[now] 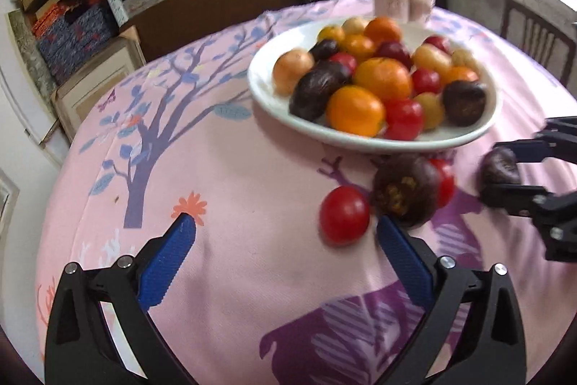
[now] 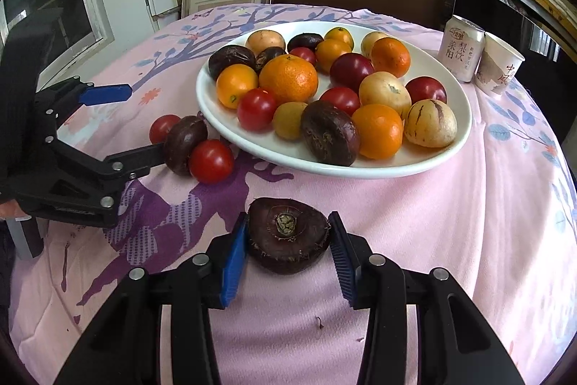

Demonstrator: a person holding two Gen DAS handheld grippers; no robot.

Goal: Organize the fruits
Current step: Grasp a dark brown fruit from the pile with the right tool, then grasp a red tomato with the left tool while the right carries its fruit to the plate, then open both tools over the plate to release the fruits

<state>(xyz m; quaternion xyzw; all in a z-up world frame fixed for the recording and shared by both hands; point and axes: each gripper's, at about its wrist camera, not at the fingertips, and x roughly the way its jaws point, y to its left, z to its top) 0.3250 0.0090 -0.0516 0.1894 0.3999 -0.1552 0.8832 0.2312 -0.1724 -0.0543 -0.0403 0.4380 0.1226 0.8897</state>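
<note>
Right hand-held gripper (image 2: 287,253) clamps a dark fruit (image 2: 287,235) just before the plate (image 2: 458,147); tomatoes (image 2: 211,161) lie left.

Round table (image 2: 450,204) under a pink cloth printed with trees. On it: white plate (image 2: 425,165) heaped with fruit; can (image 2: 461,49) and paper cup (image 2: 499,67) touching, just behind the plate. Loose in front of the plate: two tomatoes (image 2: 211,160) flanking a dark fruit (image 2: 184,143), another dark fruit (image 2: 288,235) nearer.

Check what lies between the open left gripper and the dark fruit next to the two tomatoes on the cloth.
Nothing visible blocks it. The left gripper stands open with one finger right by the dark fruit; the tomatoes flank it, not in front.
</note>
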